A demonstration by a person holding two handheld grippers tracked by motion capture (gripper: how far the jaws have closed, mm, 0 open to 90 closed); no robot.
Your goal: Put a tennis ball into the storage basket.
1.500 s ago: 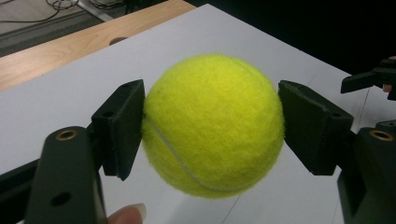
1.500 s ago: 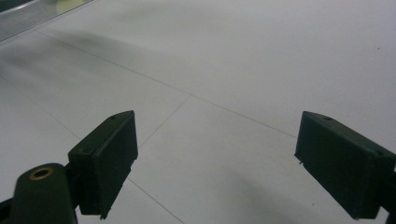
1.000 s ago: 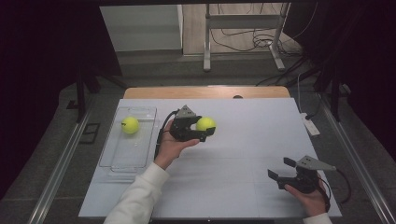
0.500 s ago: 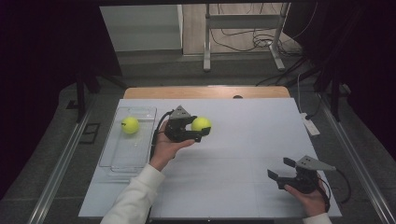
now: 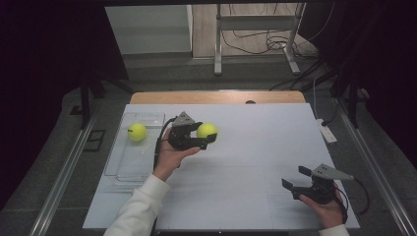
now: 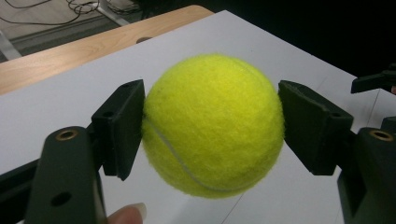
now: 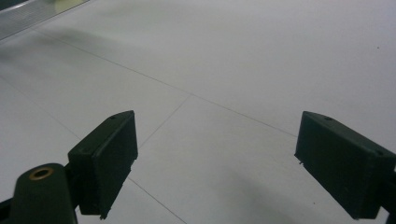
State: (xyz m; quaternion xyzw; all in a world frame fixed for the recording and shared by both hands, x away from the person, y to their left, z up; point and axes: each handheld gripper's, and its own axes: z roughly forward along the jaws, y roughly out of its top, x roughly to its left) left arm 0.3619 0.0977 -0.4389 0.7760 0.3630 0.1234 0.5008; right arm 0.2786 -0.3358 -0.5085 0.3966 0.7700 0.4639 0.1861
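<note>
**Left tool clamping a tennis ball above the table, right tool waiting with jaws apart**

In the high view, the left tool [image 5: 209, 138] is gripping a yellow tennis ball [image 5: 207, 130] between its two black jaws. The person's left hand [image 5: 172, 155] is holding this tool from below, and the white sleeve [image 5: 135, 209] is coming in from the bottom edge. The ball is sitting over the white table [image 5: 246, 162], in its left-middle part, just to the right of the clear tray [image 5: 123, 167].

In the left gripper view, the same tennis ball [image 6: 212, 123] is sitting between the jaws. The left jaw is pressing against the felt, and the right jaw is meeting the ball's other side, so the tool is clamped on the ball. A fingertip [image 6: 126, 215] is showing at the bottom edge.

A second tennis ball [image 5: 137, 132] is lying inside the clear tray, in its far part, well apart from the held ball.

The right tool [image 5: 296, 181] is staying low near the right front corner of the table, held by the right hand [image 5: 327, 209]. In the right gripper view, its jaws are standing wide apart with nothing between them, and the bare white table [image 7: 224, 84] is lying under them.
</note>
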